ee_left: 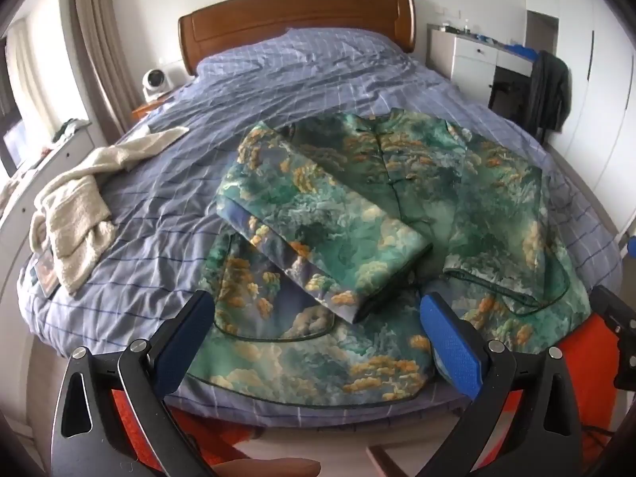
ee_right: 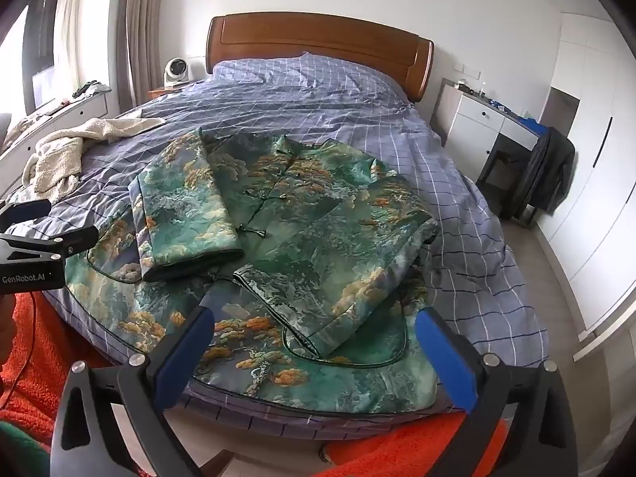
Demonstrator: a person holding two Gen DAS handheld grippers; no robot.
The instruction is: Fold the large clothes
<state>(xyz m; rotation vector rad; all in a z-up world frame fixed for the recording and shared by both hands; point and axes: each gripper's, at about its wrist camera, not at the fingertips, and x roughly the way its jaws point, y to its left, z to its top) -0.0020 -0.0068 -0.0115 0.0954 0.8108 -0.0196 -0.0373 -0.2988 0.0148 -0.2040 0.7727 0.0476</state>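
A large green jacket with orange and blue cloud print [ee_left: 397,183] lies front-up on the bed near its foot, also in the right wrist view [ee_right: 302,214]. Both sleeves are folded in over the body, cuffs towards the hem. My left gripper [ee_left: 316,318] is open and empty, held above the jacket's hem. My right gripper [ee_right: 314,334] is open and empty, above the hem and the right sleeve's cuff [ee_right: 306,342]. The left gripper's body shows at the left edge of the right wrist view [ee_right: 43,246].
The bed has a blue checked sheet [ee_left: 278,79] and a wooden headboard [ee_left: 294,16]. A cream towel [ee_left: 79,206] lies crumpled at the bed's left side. A white desk and a chair with a dark coat [ee_right: 544,175] stand to the right. Orange fabric [ee_right: 39,357] is below the grippers.
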